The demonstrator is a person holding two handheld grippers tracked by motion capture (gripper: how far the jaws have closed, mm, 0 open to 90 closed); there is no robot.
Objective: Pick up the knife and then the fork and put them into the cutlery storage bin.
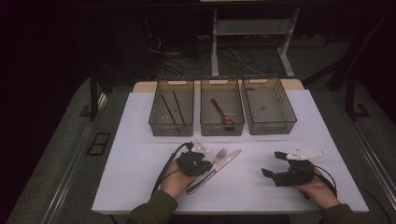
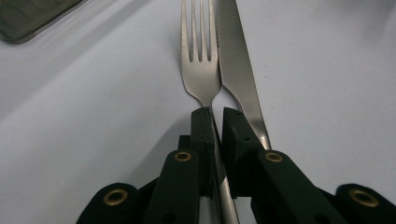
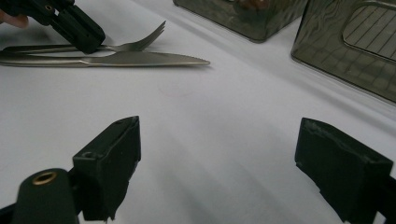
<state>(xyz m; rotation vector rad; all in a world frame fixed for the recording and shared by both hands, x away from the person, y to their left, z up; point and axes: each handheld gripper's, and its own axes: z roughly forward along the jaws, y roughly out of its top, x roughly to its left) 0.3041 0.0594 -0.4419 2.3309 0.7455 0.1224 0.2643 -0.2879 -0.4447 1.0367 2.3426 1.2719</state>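
**Ana:** Left gripper (image 2: 215, 114) first: its two black jaws are closed on the thin neck of the fork (image 2: 200, 60), just behind the tines. The fork lies flat on the white table (image 1: 140, 154), and the knife (image 2: 238, 70) lies right beside it, touching or nearly so along the handles.

**Ben:** How will that fork handle?

**Ana:** My judgement: stiff, light, polished metal, so slippery. The neck is narrow and the pads meet it on its edges; a hold farther back on the flatter handle would likely twist less. The knife is close enough to the fork to be dragged along (one jaw sits partly over its blade).

**Ben:** And the other hand?

**Ana:** To the right of the fork, well apart, the right gripper (image 1: 273, 173) rests near the table's front edge with its jaws spread wide and nothing between them.

**Ben:** Beyond the fork?

**Ana:** Three smoky clear bins stand in a row. The left bin (image 1: 171, 108) holds dark chopsticks, the middle bin (image 1: 222, 108) a reddish-brown spoon, and the right bin (image 1: 269, 107) looks bare.

**Ben:** Anything unclear?

**Ana:** The fork's handle end is hidden under the left hand (image 1: 176, 182), and the room behind the bins is too dark to read.
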